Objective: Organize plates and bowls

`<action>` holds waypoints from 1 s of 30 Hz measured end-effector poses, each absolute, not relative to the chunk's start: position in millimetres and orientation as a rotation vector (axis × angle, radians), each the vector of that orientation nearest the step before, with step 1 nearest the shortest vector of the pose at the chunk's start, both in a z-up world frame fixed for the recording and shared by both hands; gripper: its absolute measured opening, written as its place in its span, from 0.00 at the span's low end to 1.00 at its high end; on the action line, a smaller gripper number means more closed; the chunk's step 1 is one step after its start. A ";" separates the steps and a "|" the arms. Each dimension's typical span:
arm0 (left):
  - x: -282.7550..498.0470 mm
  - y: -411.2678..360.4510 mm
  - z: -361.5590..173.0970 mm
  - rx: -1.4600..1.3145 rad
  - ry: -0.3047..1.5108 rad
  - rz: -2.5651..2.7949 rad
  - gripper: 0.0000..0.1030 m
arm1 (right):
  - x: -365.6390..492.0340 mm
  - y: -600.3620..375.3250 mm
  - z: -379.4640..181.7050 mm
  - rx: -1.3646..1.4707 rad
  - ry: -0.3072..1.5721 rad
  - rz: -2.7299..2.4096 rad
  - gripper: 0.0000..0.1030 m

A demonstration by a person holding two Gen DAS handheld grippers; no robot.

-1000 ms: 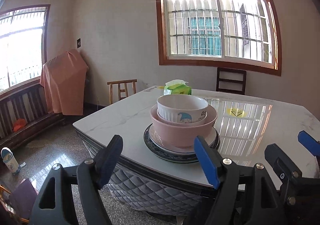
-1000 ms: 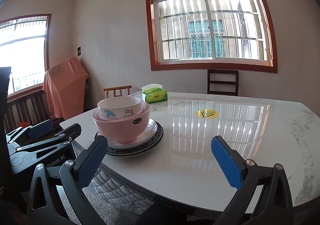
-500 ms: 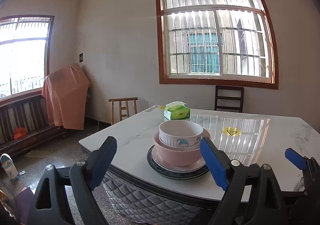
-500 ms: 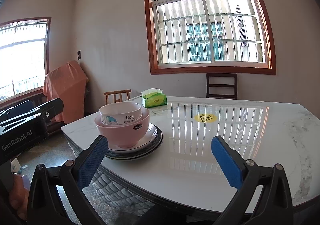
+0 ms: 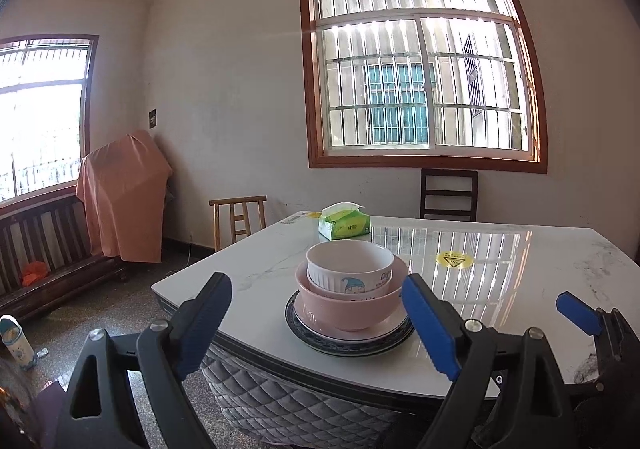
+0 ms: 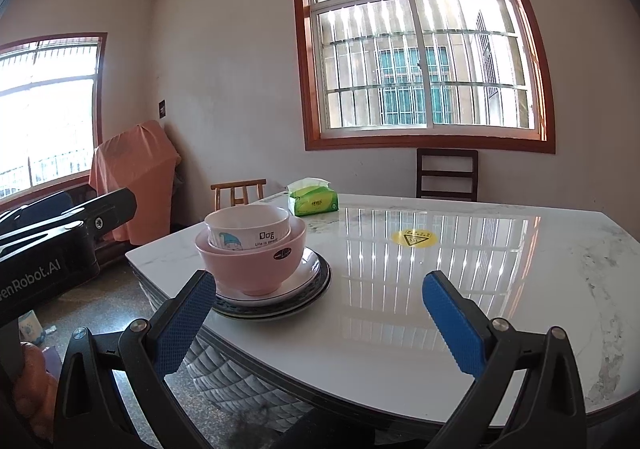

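Where sunlight streaks it, marble table [image 6: 440, 289] reflects barred window [image 6: 424, 61].

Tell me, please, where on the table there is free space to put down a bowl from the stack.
The widest bare patch of the table lies right of the plates, from the near edge back past the yellow sticker. A smaller bare strip lies between the stack and the tissue pack. It is crowded only at the near left corner, where the pink bowl and white bowl sit.
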State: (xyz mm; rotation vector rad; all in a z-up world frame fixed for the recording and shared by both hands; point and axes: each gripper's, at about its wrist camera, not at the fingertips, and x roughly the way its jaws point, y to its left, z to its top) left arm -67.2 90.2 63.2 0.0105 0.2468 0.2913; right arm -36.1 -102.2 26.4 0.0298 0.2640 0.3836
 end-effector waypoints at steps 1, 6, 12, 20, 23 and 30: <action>-66.7 90.7 62.6 0.010 0.253 0.289 0.87 | -36.1 -102.1 26.3 0.030 0.266 0.385 1.00; -63.1 94.3 59.6 -0.007 0.285 0.277 0.87 | -35.7 -101.0 26.0 0.026 0.267 0.387 1.00; -54.6 98.3 52.6 -0.022 0.339 0.270 0.87 | -35.8 -99.4 24.1 0.017 0.277 0.393 1.00; -52.7 101.1 49.0 -0.025 0.343 0.258 0.87 | -34.4 -99.7 22.8 0.017 0.294 0.394 1.00; -53.6 102.3 48.7 -0.033 0.342 0.250 0.87 | -34.2 -98.6 22.5 0.012 0.298 0.396 1.00; -54.8 104.5 50.4 -0.039 0.334 0.233 0.87 | -35.4 -99.0 21.9 0.012 0.299 0.398 1.00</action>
